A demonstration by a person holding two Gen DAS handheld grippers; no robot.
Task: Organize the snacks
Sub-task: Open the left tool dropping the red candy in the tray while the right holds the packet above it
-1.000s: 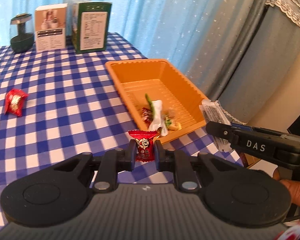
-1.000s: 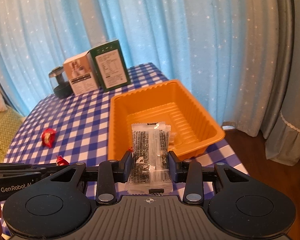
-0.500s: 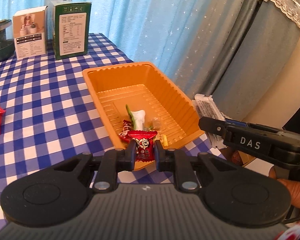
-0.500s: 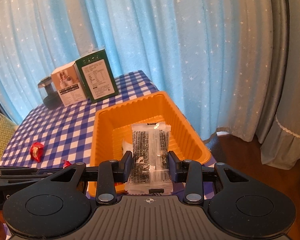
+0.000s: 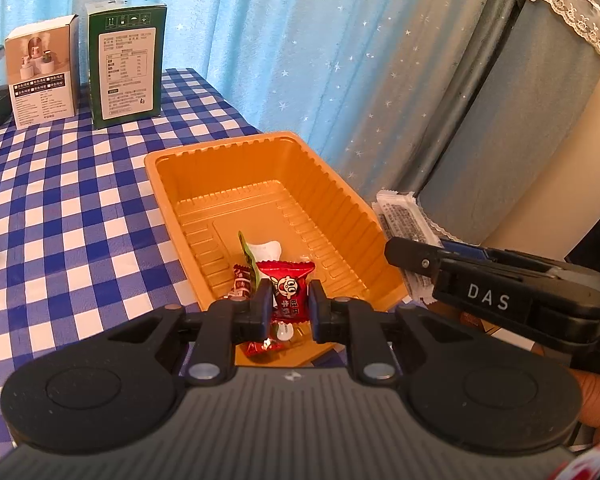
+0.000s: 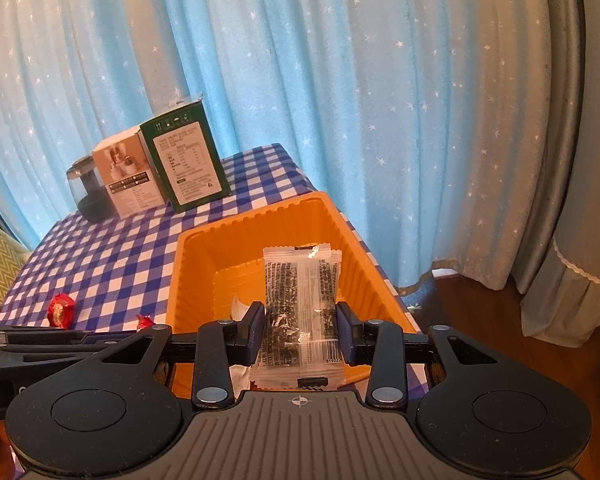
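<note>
Surface [image 5: 80, 200] in blue check cloth, curtain behind; two boxes [image 6: 160, 172] stand at the far end. Orange tray [image 5: 352, 216] sits near the right edge of surface, a few wrapped snacks [image 5: 260, 256] already on its floor. Left claw [image 5: 289, 300] clamped on red candy [image 5: 286, 284], hovering over tray's near end. Right claw [image 6: 300, 328] clamped on clear packet [image 6: 300, 292] of dark snack, held upright above tray's near wall. Two more red candies [image 6: 61, 311] lie loose on surface left of tray, not yet collected. Risks, judged: both claws crowd the same tray end, so they could knock together on release; packet is long and could catch the rim and tip outside; tray looks light and near the edge, a bump could shove it off
</note>
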